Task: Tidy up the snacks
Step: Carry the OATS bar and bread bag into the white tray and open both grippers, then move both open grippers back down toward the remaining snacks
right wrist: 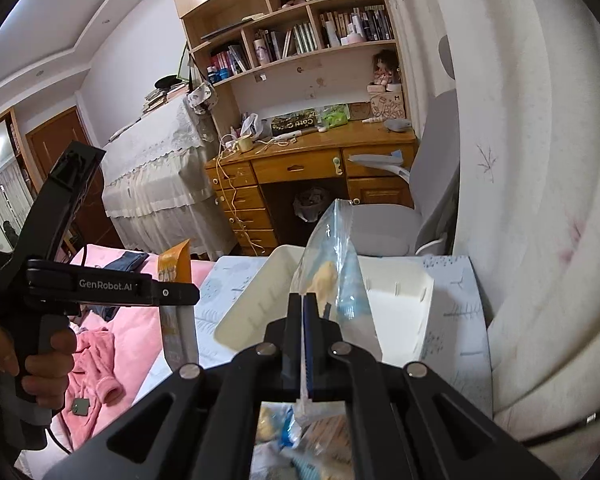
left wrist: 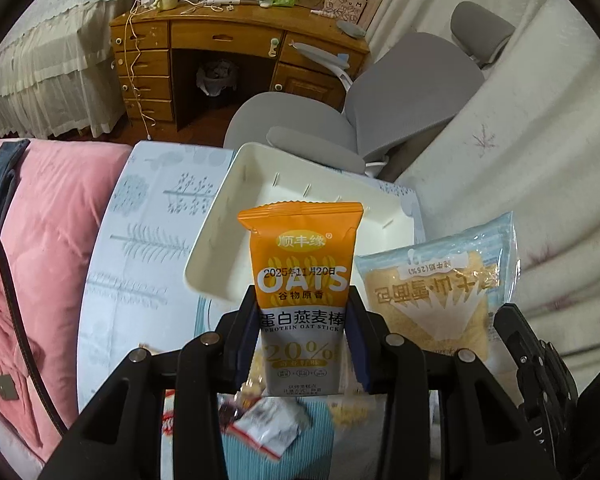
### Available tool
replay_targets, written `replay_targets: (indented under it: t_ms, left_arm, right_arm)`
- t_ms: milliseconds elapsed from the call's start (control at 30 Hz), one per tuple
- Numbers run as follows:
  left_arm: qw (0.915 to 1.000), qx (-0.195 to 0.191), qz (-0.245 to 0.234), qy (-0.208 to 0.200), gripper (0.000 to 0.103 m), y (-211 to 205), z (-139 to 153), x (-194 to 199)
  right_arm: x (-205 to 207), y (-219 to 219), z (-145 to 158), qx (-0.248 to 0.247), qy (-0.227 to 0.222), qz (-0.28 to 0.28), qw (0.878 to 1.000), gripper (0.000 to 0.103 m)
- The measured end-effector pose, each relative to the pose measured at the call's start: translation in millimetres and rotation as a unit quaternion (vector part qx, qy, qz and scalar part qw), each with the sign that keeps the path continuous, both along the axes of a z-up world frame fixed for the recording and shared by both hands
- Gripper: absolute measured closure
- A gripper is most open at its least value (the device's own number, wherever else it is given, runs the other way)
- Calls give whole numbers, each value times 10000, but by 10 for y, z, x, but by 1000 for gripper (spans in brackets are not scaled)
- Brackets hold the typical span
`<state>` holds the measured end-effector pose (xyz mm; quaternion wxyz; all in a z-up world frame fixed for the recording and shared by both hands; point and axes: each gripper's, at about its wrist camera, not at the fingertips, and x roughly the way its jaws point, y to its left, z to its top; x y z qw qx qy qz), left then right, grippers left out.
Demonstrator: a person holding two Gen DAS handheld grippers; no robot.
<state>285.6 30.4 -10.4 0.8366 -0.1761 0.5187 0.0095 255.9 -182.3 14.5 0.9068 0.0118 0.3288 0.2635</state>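
Note:
My left gripper (left wrist: 302, 300) is shut on an orange and white oat stick pack (left wrist: 300, 264), held upright in front of a white tray (left wrist: 210, 248). It also shows at the left of the right wrist view (right wrist: 176, 300), with the oat pack (right wrist: 176, 268) edge-on. My right gripper (right wrist: 303, 300) is shut on the edge of a clear blue bread packet (right wrist: 332, 264), held upright over the white tray (right wrist: 426, 320). The bread packet shows in the left wrist view (left wrist: 436, 280), to the right of the oat pack.
The tray sits on a pale blue patterned cloth (left wrist: 148, 240) on the bed. A pink blanket (left wrist: 52, 220) lies left. More snack packs (left wrist: 268, 424) lie below the grippers. A grey chair (left wrist: 400, 100), a wooden desk (left wrist: 236, 44) and a white curtain (right wrist: 540, 200) stand behind.

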Motion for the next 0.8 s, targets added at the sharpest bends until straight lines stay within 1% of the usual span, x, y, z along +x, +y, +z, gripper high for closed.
replay_targets:
  t_ms: [167, 200, 233, 267, 300, 400, 500, 633, 667, 733, 800]
  left_arm:
    - [10000, 30, 20, 14, 63, -99, -67, 350]
    - [9999, 102, 42, 27, 56, -117, -83, 400]
    - [9997, 238, 54, 67, 42, -146, -104, 449]
    - [9991, 410, 68, 120, 36, -181, -130, 498]
    - [9983, 547, 72, 165, 34, -217, -156, 535]
    - [9978, 576, -1, 313, 34, -268, -240, 578]
    - [9970, 616, 52, 456, 34, -264, -309, 563]
    - [9967, 585, 117, 555, 34, -232, -390, 483]
    - [9966, 572, 143, 582, 34, -209, -415, 443]
    - [9965, 533, 185, 610, 34, -185, -446, 378]
    - [9971, 388, 246, 607, 34, -126, -505, 263]
  right_arm:
    - [279, -44, -86, 59, 83, -45, 9999, 102]
    - [319, -52, -115, 91, 119, -35, 9999, 101]
    - [342, -62, -128, 137, 152, -4, 9998, 101]
    - [373, -66, -152, 153, 201, 29, 9997, 101]
    - [401, -74, -177, 130, 238, 28, 9996, 101]
    - [480, -89, -258, 128, 417, 27, 9990, 99]
    - [551, -135, -328, 219, 627, -4, 9978, 92]
    - [545, -201, -375, 393, 785, -76, 9961, 76]
    - [544, -209, -383, 410, 809, -90, 9958, 74]
    - [523, -229, -405, 451, 884, -131, 9950, 73]
    - [513, -252, -428, 484, 962, -181, 9940, 73]
